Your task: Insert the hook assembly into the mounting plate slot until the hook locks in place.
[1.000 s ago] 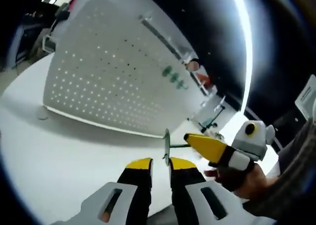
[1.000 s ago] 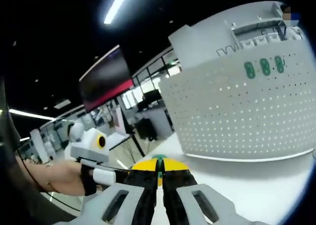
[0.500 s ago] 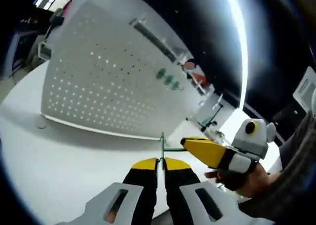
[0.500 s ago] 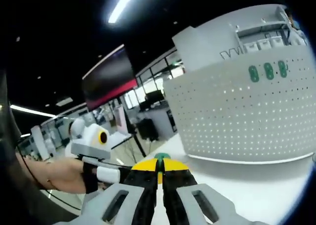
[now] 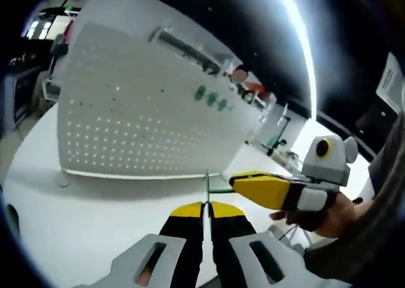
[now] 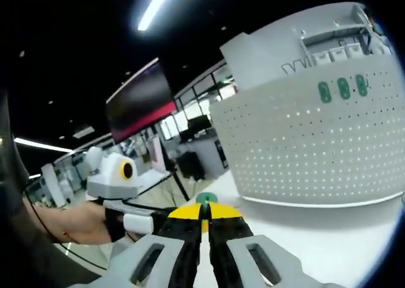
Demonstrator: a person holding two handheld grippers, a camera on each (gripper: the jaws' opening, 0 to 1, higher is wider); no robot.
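In the left gripper view, the left gripper point(image 5: 204, 207) is seen at lower centre with its yellow-tipped jaws brought together on a thin green part, the hook assembly point(image 5: 207, 185), whose flat edge stands up from between the tips. A green rod of the same assembly runs to the right, where it is met by the yellow tip of the right gripper point(image 5: 243, 180), entering from the right of the frame and held in a person's hand point(image 5: 329, 215). The white perforated mounting plate point(image 5: 139, 120) is seen standing upright on the white table point(image 5: 76, 218), filling the upper left and centre; three green pieces point(image 5: 211, 98) are seen on its upper part. The assembly is held in front of the plate, apart from it.

In the right gripper view, the right gripper point(image 6: 204, 213) is seen at lower centre with jaws closed together; a small green knob of the hook assembly point(image 6: 204, 199) is seen just above the tips. The left gripper point(image 6: 149, 221) is seen at lower left, its tip meeting the same spot. The mounting plate point(image 6: 304, 149) is seen at the right, with the green pieces point(image 6: 342, 88) near its top.
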